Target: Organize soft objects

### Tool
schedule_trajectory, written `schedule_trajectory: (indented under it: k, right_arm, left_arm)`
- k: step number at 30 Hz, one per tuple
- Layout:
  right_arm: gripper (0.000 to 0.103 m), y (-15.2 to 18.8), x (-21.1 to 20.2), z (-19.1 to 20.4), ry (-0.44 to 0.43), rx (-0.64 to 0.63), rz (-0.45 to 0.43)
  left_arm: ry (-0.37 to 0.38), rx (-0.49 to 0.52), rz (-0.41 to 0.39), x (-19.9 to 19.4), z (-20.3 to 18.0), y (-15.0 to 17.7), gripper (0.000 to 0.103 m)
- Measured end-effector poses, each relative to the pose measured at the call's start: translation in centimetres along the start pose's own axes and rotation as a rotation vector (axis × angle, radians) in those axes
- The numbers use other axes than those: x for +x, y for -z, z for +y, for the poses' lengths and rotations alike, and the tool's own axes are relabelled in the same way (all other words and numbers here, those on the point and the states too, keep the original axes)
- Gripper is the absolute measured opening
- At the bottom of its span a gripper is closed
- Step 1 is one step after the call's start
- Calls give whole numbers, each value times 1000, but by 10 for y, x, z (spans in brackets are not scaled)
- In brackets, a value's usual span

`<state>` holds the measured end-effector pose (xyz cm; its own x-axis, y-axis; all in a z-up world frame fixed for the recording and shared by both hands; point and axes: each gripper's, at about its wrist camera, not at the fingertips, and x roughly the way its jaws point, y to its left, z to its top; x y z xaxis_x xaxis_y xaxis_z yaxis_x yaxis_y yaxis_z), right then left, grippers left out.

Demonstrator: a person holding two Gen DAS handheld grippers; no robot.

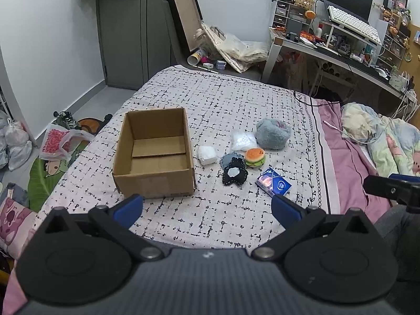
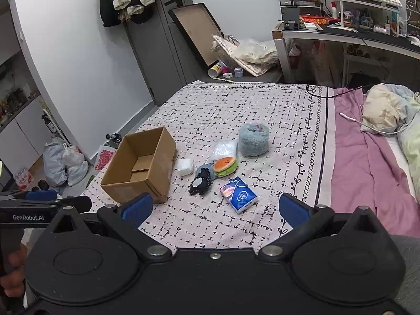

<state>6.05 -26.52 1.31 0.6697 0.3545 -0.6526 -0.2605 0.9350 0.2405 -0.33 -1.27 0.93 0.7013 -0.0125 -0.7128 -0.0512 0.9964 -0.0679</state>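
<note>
An empty cardboard box [image 1: 155, 155] [image 2: 141, 168] stands open on the patterned bedspread. To its right lie a white soft block [image 1: 207, 155] [image 2: 185, 167], a clear plastic bag [image 1: 243, 141] [image 2: 224, 149], a fluffy grey-blue hat [image 1: 273, 134] [image 2: 253, 139], a burger plush [image 1: 254, 157] [image 2: 225, 166], a black-and-denim plush [image 1: 234, 171] [image 2: 200, 181] and a blue tissue pack [image 1: 273, 181] [image 2: 239, 195]. My left gripper [image 1: 207, 208] is open, near the box's front. My right gripper [image 2: 214, 210] is open, just short of the tissue pack. Both hold nothing.
The bedspread [image 1: 236, 99] ends at a pink sheet [image 2: 367, 157] with crumpled bedding [image 1: 380, 136] on the right. Bags [image 2: 65, 162] and clutter lie on the floor left of the bed. A desk [image 2: 354, 34] stands beyond the bed's far right corner.
</note>
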Motion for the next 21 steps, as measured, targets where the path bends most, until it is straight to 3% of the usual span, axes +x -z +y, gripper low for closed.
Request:
schedule_trajectory:
  k: [21]
  right_arm:
    - [103, -2, 20, -3, -4, 4, 37]
  left_arm:
    - [14, -6, 23, 17, 4, -6, 103]
